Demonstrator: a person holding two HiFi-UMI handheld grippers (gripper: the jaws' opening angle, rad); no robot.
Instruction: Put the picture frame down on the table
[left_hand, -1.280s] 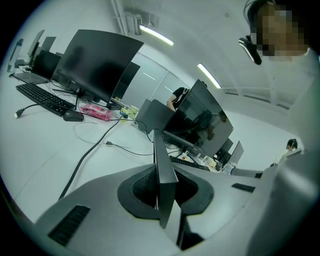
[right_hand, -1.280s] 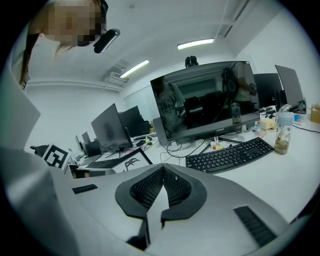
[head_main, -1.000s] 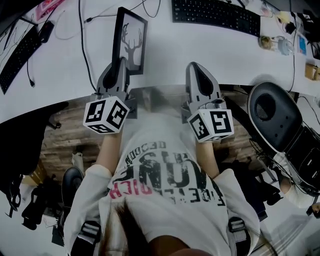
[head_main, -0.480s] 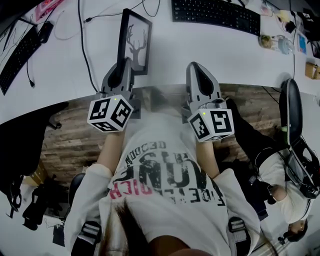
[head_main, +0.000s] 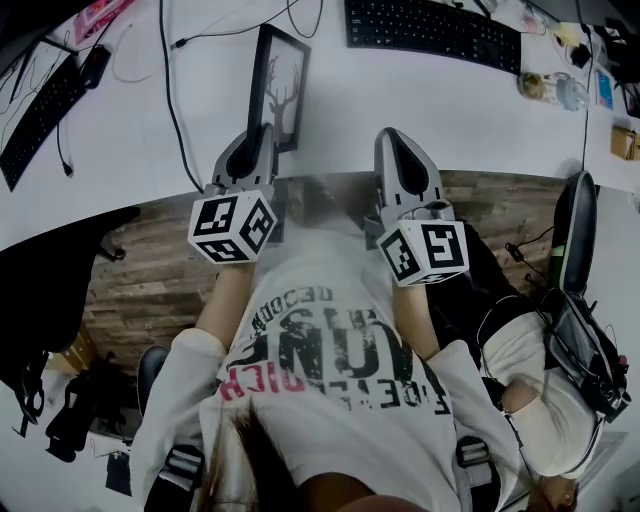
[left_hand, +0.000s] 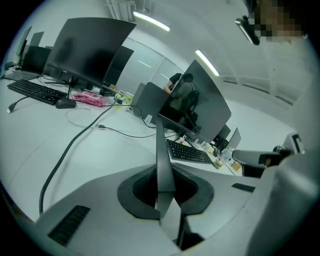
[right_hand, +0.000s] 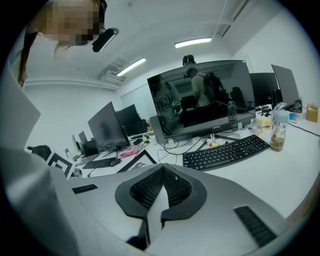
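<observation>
The picture frame (head_main: 281, 84) is black with a deer-antler print. In the head view it stands steeply over the white table (head_main: 130, 150), just beyond the near edge. My left gripper (head_main: 264, 133) is shut on its near edge. The left gripper view shows the frame (left_hand: 161, 145) edge-on and upright between the jaws of the left gripper (left_hand: 162, 174). Whether its far end touches the table is hidden. My right gripper (head_main: 393, 140) rests beside it at the table edge, shut and empty. The right gripper (right_hand: 162, 171) has its jaws together, with the frame (right_hand: 134, 162) to its left.
A black keyboard (head_main: 432, 30) lies at the back right and another keyboard (head_main: 40, 105) at the far left. A black cable (head_main: 172, 105) runs left of the frame. A bottle (head_main: 570, 92) and small items sit at the right end. A seated person (head_main: 540, 370) is at my right.
My left gripper has shifted right and slightly forward with the frame, which now shows narrower, more edge-on. The right gripper has kept still. A person on a chair has come in at the right.
</observation>
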